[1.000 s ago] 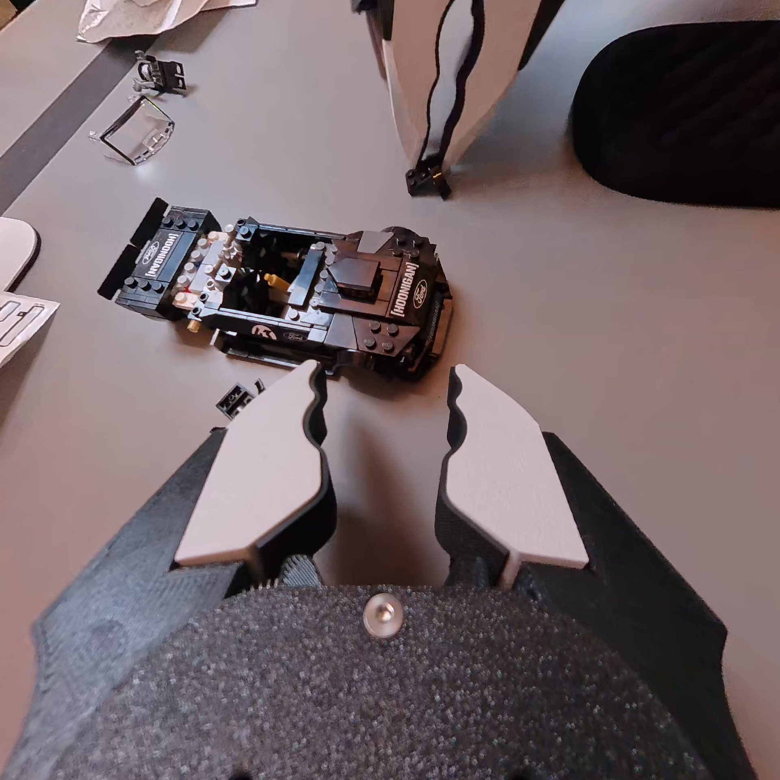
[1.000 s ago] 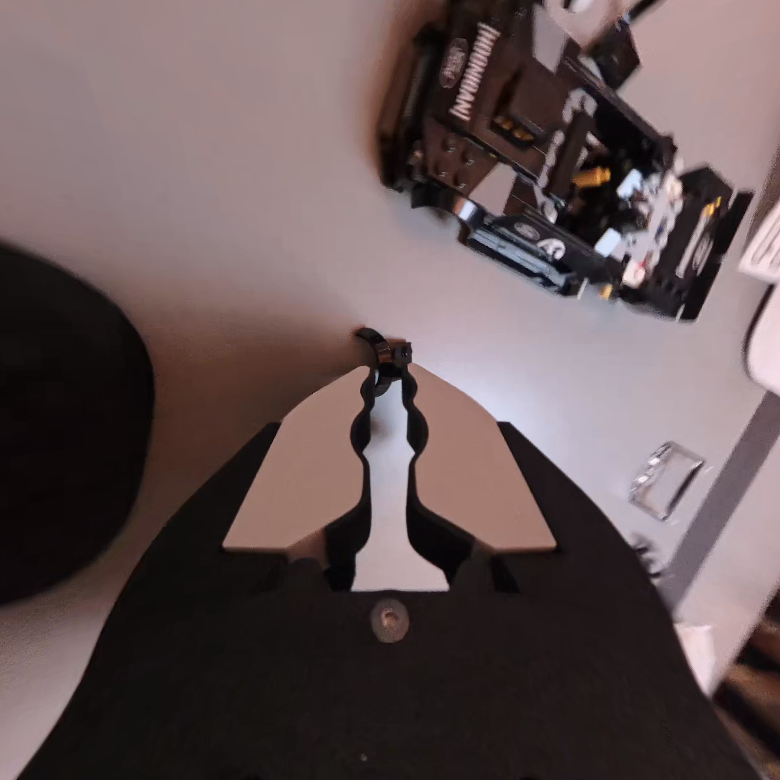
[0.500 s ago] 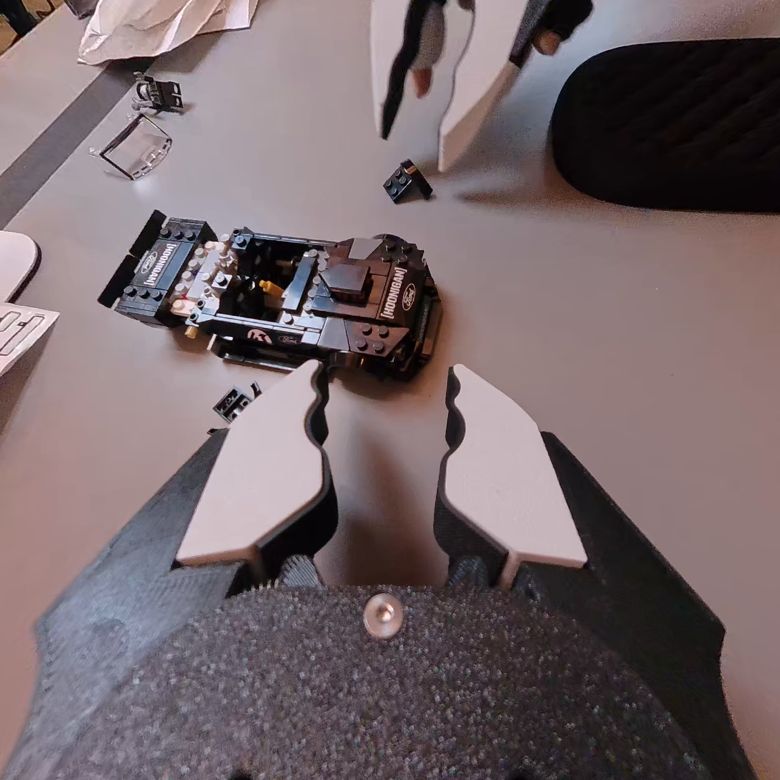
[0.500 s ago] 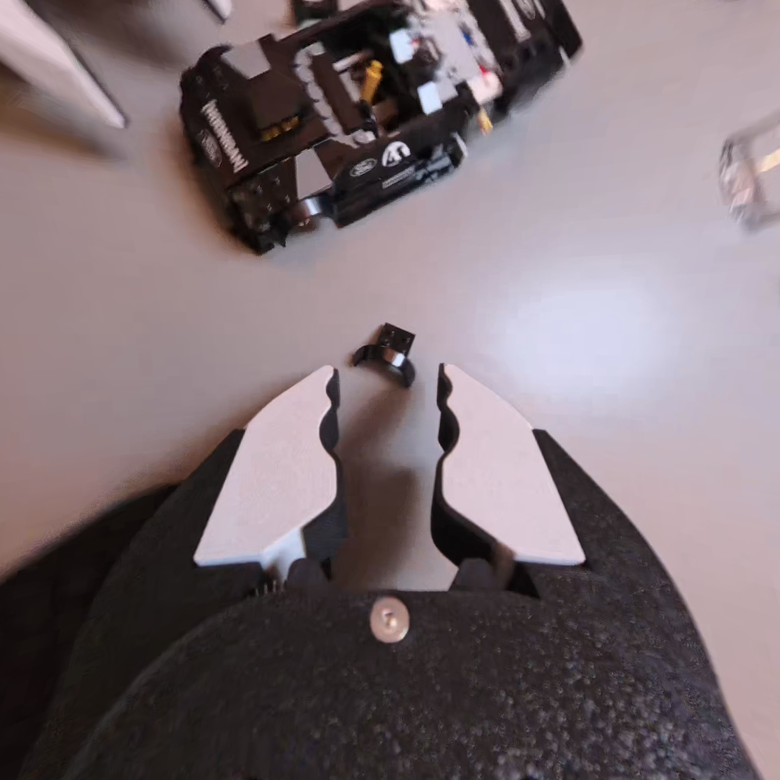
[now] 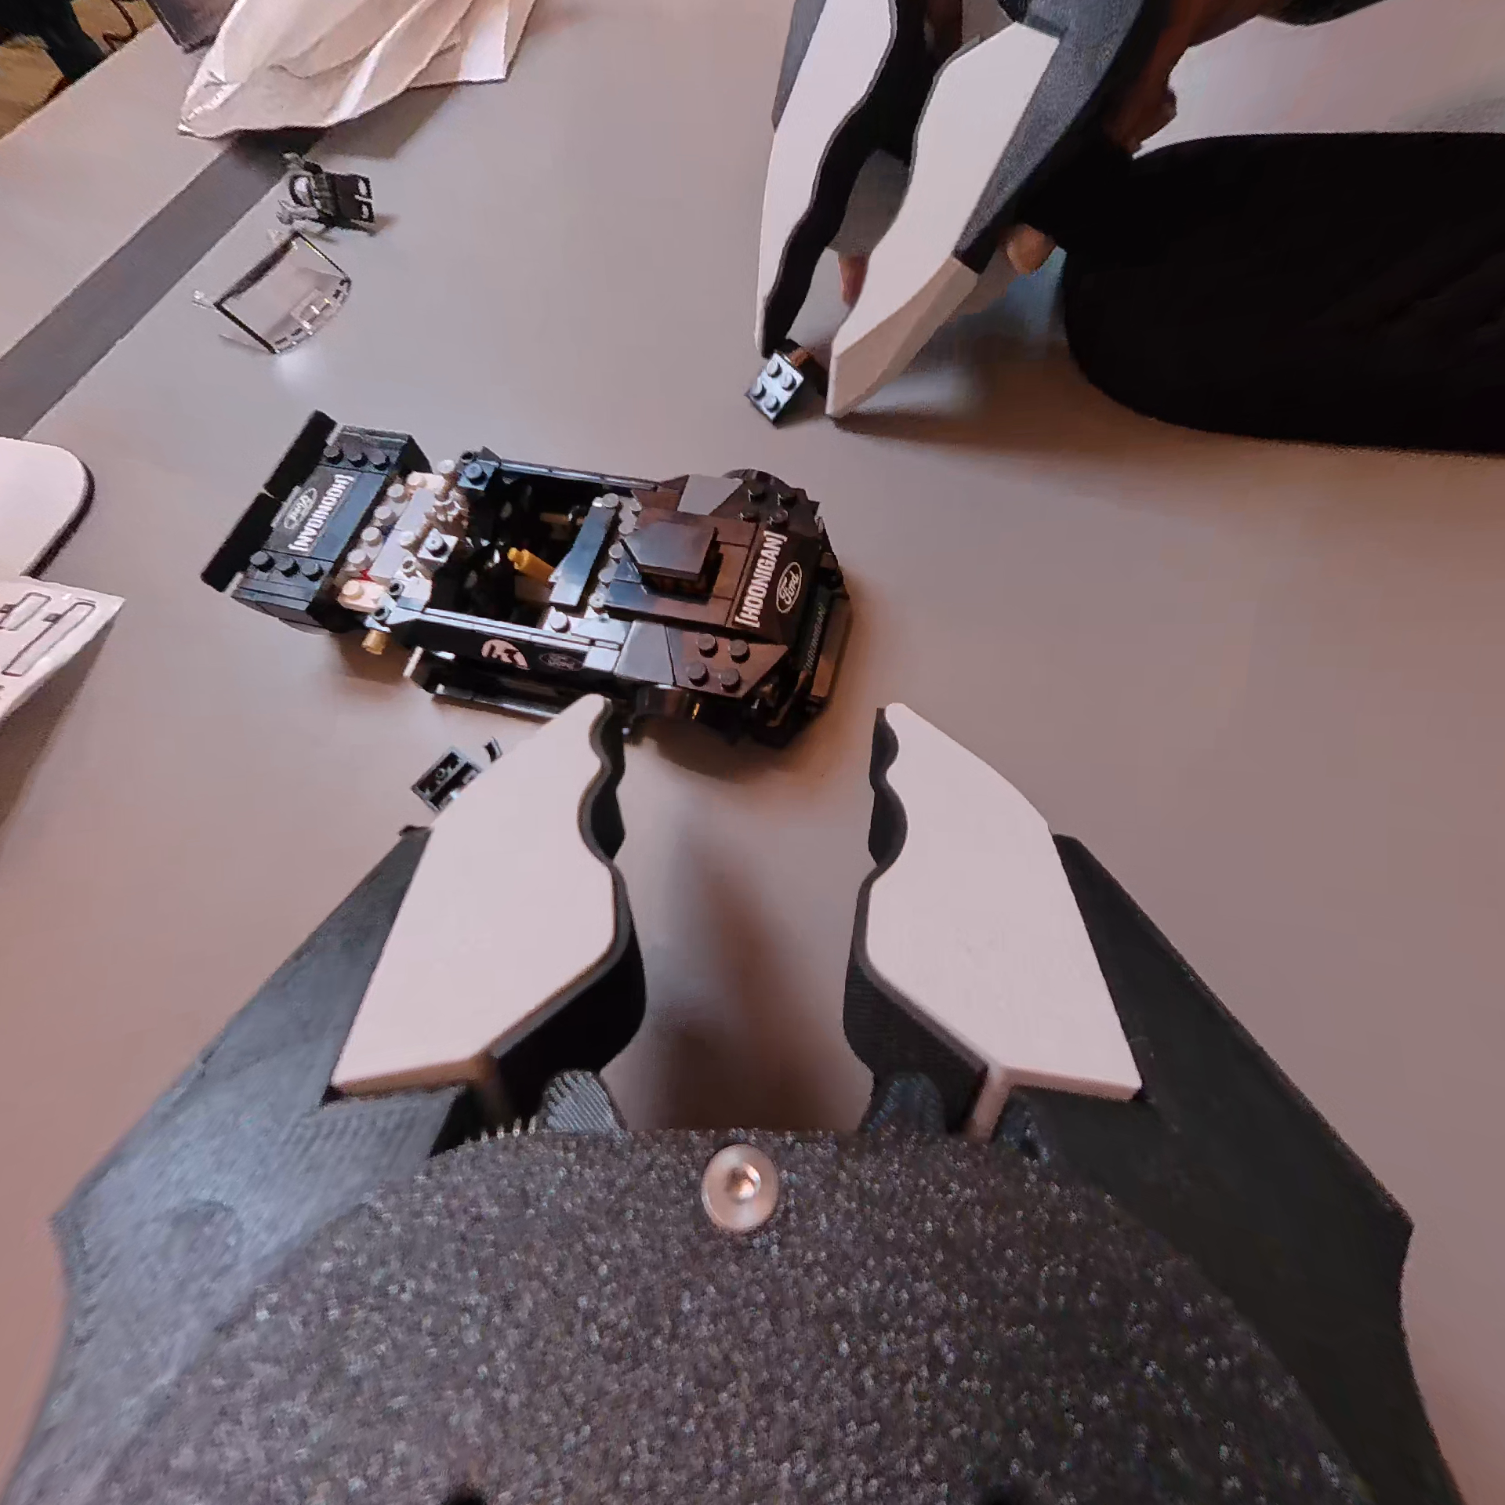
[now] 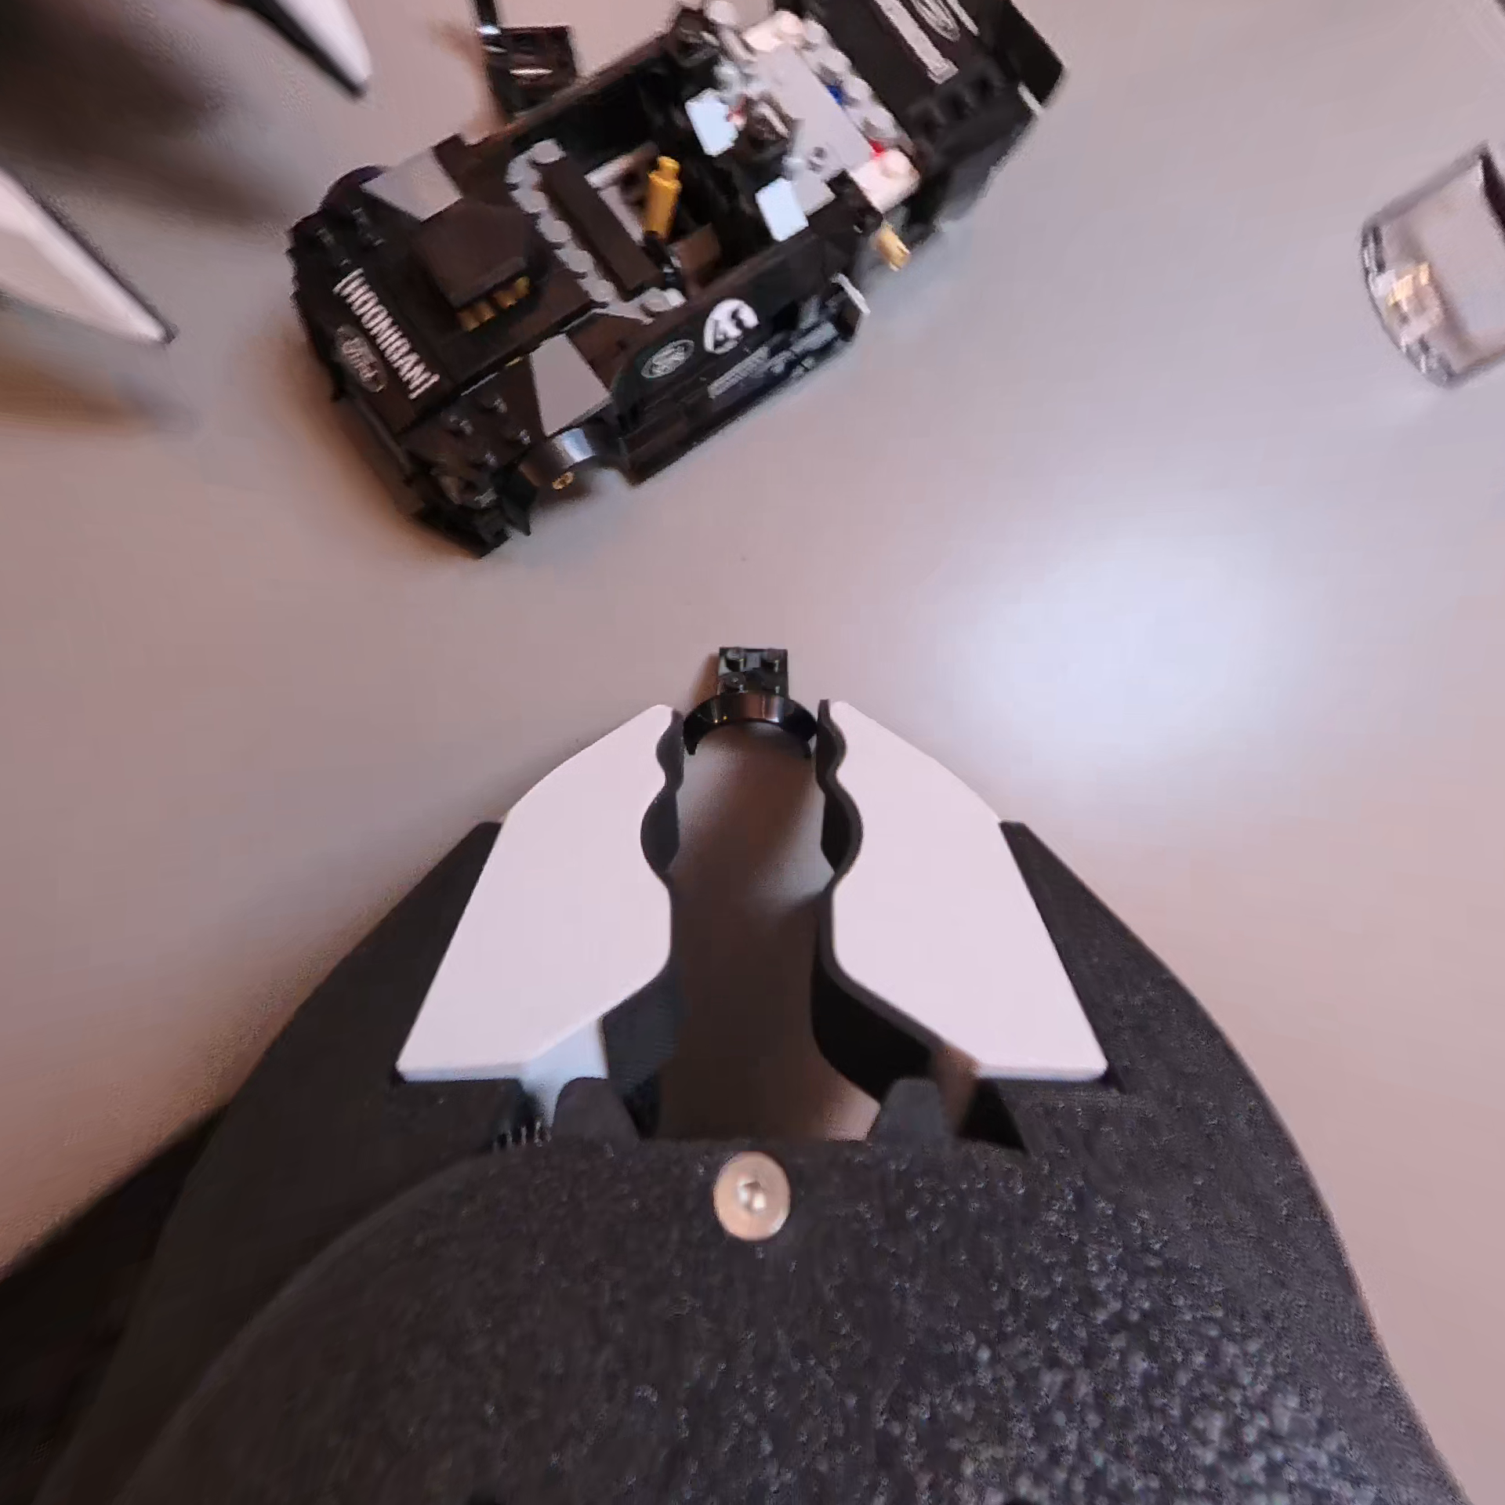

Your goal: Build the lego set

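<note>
Two grippers work over a grey table. At left-centre of the left wrist view lies the black lego car; below it the left gripper gapes wide, empty. Upper right, the right gripper stands half-open, its tips flanking a small black arch piece without clearly pinching it.

glossy black plastic car, matt grey table, clear plastic windscreen

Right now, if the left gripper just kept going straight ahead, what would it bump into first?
Probably the black lego car: the open left gripper points at its near side, with only bare table between. Height above the table is unclear.
</note>
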{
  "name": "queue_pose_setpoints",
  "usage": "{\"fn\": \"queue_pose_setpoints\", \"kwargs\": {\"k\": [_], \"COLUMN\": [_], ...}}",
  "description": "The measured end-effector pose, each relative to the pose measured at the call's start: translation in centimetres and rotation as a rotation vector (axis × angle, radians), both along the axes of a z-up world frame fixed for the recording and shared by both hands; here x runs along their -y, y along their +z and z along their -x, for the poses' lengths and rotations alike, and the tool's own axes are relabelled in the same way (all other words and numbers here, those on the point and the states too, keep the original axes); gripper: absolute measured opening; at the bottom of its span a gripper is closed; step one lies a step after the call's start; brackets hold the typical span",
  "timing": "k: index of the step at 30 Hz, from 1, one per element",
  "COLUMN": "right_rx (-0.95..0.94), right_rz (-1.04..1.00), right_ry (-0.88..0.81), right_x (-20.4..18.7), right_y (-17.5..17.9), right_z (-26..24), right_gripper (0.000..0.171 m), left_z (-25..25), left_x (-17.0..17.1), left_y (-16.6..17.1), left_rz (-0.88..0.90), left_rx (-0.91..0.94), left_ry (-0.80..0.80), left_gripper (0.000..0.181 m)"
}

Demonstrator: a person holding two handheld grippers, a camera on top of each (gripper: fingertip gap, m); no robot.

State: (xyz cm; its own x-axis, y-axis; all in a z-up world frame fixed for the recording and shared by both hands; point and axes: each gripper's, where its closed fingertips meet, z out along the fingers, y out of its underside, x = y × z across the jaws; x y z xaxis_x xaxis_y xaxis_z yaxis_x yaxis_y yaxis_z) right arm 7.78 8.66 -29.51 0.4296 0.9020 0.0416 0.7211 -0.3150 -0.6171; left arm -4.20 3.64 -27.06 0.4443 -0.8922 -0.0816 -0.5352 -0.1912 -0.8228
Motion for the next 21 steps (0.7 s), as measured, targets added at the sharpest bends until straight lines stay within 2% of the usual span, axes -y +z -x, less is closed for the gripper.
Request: {"fn": "queue_pose_setpoints", "kwargs": {"k": [4,6,14,21], "right_rx": [-0.116,-0.191,-0.278,-0.226], "right_rz": [-0.106,-0.129,-0.094,-0.061], "right_ry": [0.252,0.325,0.432,0.524], "right_x": [-0.3,-1.2,-7.1,-7.5], "right_y": [1.7,3.0,3.8,3.0], "right_z": [1.3,2.4,7.2,8.3], "right_gripper": [0.031,0.031,0.031,0.031], "left_z": [-0.5,-0.7,-0.2,0.2], "left_x": [-0.7,-1.3,-1.9,-2.1], "left_y": [0.2,0.2,-0.1,-0.6], "left_rz": [-0.015,-0.014,0.036,0.063], "left_rx": [-0.009,-0.023,0.023,0.030], "left_ry": [-0.009,-0.003,0.032,0.033], "left_gripper": [0.064,0.066,0.067,0.067]}}
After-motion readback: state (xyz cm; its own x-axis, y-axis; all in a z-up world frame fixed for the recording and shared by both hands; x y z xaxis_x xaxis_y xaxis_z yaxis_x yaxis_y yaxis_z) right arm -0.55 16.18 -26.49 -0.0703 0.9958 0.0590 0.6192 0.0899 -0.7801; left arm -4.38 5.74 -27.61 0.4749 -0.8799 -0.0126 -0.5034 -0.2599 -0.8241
